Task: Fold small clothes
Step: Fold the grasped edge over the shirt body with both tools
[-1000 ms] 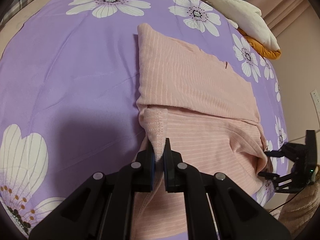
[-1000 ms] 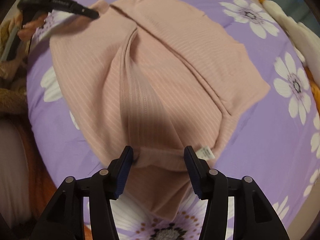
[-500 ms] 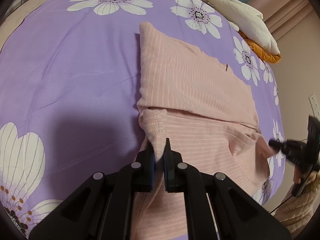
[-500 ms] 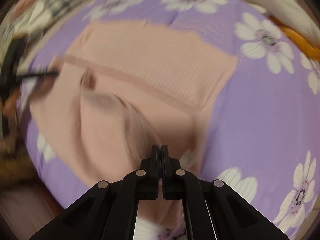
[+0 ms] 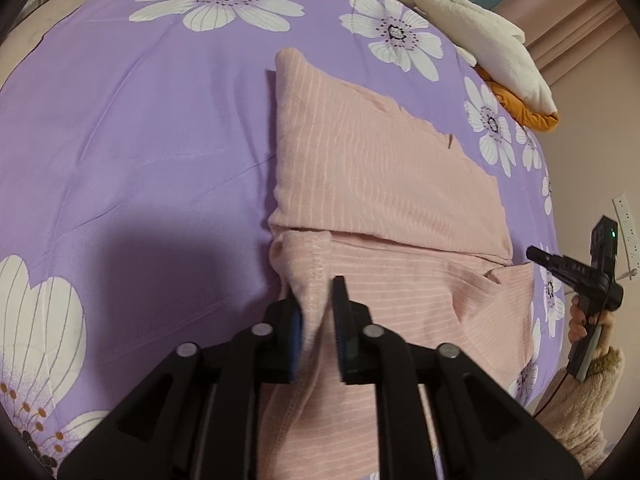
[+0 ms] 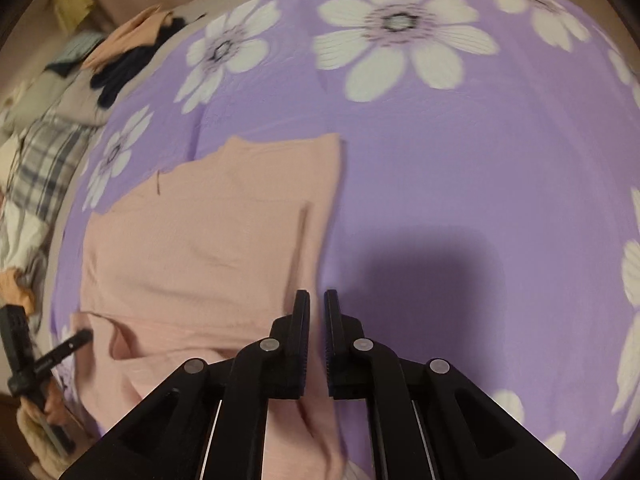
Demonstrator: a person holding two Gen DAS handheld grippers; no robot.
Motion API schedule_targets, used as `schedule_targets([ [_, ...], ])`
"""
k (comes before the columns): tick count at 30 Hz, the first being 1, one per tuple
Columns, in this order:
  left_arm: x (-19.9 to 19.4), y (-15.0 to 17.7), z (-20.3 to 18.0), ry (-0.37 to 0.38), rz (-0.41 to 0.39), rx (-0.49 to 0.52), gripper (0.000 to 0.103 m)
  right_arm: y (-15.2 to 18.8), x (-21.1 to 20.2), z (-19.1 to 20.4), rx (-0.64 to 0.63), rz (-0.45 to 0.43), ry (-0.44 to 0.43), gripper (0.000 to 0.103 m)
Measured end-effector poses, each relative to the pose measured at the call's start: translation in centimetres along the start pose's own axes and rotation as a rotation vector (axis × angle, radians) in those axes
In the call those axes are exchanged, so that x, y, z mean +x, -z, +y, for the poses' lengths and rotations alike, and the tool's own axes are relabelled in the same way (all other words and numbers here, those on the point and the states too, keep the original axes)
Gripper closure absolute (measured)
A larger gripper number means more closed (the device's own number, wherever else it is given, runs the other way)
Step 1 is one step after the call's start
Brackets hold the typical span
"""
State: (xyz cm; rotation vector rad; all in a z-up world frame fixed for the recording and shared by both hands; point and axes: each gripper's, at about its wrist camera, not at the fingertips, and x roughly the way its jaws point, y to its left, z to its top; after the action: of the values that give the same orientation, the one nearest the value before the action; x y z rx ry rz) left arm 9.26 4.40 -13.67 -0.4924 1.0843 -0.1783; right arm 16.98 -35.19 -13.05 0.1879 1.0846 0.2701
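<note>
A pink ribbed garment lies partly folded on the purple flowered bedspread. My left gripper is over its near left corner, jaws slightly apart, with a hemmed fold of the cloth loose between them. The right gripper shows at the right of the left wrist view, beside the garment's right edge. In the right wrist view the right gripper has its jaws a little apart and holds nothing, hovering at the garment's right edge. The left gripper shows at the lower left there.
A white and orange plush toy lies at the far edge of the bed. A pile of clothes and a plaid cloth lie off the bed's left side. A wall socket is on the right wall.
My left gripper has opened slightly and loosened its hold on the hem. The right gripper shut on the garment, then let go, parted its jaws and swung right towards the bare bedspread.
</note>
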Motion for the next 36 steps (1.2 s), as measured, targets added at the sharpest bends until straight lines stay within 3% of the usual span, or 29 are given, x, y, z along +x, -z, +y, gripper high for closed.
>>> schedule_targets([
  [2, 0.1, 0.0, -0.2, 0.014, 0.001, -0.001, 0.078, 0.8, -0.9, -0.1, -0.013, -0.015, -0.01, 0.063],
  [3, 0.2, 0.0, -0.4, 0.014, 0.0, -0.001, 0.078, 1.3, -1.4, 0.1, -0.017, -0.028, -0.015, 0.055],
  [7, 0.8, -0.1, -0.7, 0.001, -0.003, 0.004, 0.081, 2.6, -1.4, 1.0, -0.053, -0.036, -0.052, 0.052],
  [8, 0.8, 0.0, -0.9, -0.005, -0.012, 0.01, 0.087, 2.8, -1.0, 1.3, -0.06, -0.03, -0.057, 0.052],
  [10, 0.8, 0.1, -1.1, -0.031, -0.026, 0.028, 0.1, 3.2, 0.1, 1.9, -0.077, -0.01, -0.05, 0.055],
  [12, 0.4, 0.3, -1.2, -0.056, -0.061, 0.032, 0.098, 3.7, 1.1, 2.7, -0.109, -0.001, -0.033, 0.086],
  [13, 0.0, 0.4, -1.2, -0.061, -0.075, 0.028, 0.098, 3.9, 1.3, 3.0, -0.113, -0.002, -0.031, 0.097],
  [17, -2.0, 0.5, -1.7, -0.069, -0.135, 0.048, 0.098, 4.2, -0.5, 4.1, -0.124, -0.071, 0.002, 0.097],
  [25, -5.7, -0.5, -2.3, -0.036, -0.226, 0.055, 0.099, 2.0, -6.4, 4.9, -0.119, -0.253, -0.03, 0.097],
  [31, -6.7, -4.5, -2.9, -0.026, -0.281, 0.07, 0.098, -1.9, -5.9, 5.2, -0.092, -0.306, -0.018, 0.097],
  [36, -5.2, -8.5, -3.1, -0.024, -0.289, 0.067, 0.098, -5.1, -4.1, 5.2, -0.062, -0.314, 0.003, 0.097],
])
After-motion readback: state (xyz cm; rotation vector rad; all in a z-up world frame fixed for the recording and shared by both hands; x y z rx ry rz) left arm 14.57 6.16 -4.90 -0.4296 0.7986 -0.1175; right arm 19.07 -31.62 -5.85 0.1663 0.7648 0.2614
